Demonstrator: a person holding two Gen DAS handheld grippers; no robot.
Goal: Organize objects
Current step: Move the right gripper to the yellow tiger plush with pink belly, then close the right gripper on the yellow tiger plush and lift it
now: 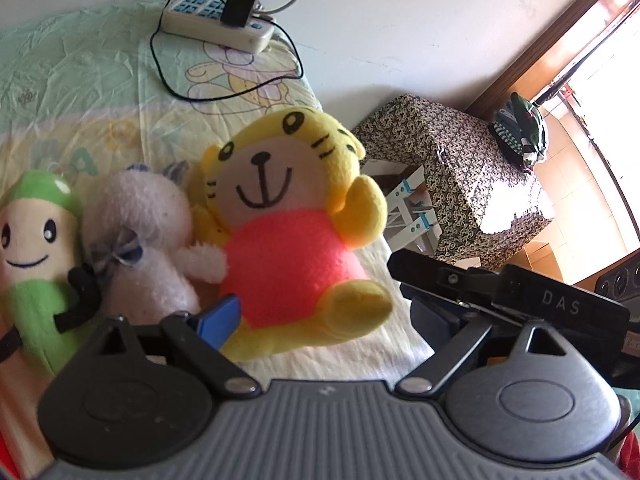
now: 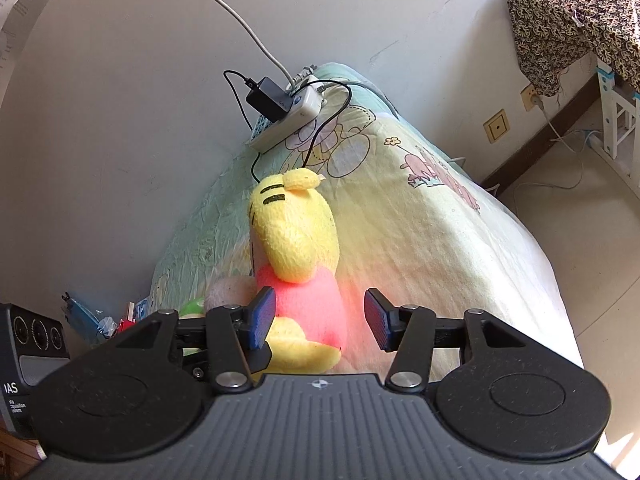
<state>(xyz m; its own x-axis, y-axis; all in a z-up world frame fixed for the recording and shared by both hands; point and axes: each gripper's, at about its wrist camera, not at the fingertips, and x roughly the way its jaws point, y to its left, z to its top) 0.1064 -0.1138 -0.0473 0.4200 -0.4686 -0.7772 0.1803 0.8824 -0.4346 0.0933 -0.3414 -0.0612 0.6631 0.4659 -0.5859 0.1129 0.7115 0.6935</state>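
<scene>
- The left hand-held gripper points down at a slant. Its jaws stand wide apart. One blue pad shows on the left side. The other finger is dark and partly hidden.
- The right hand-held gripper also points down at a slant. Its two blue pads face each other with a gap between them. The right pad touches nothing. Whether the left pad touches anything is hard to tell.

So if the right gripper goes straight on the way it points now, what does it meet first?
Most likely the yellow tiger plush: its pink body sits between the open fingers of the right gripper, though depth is hard to judge.
</scene>
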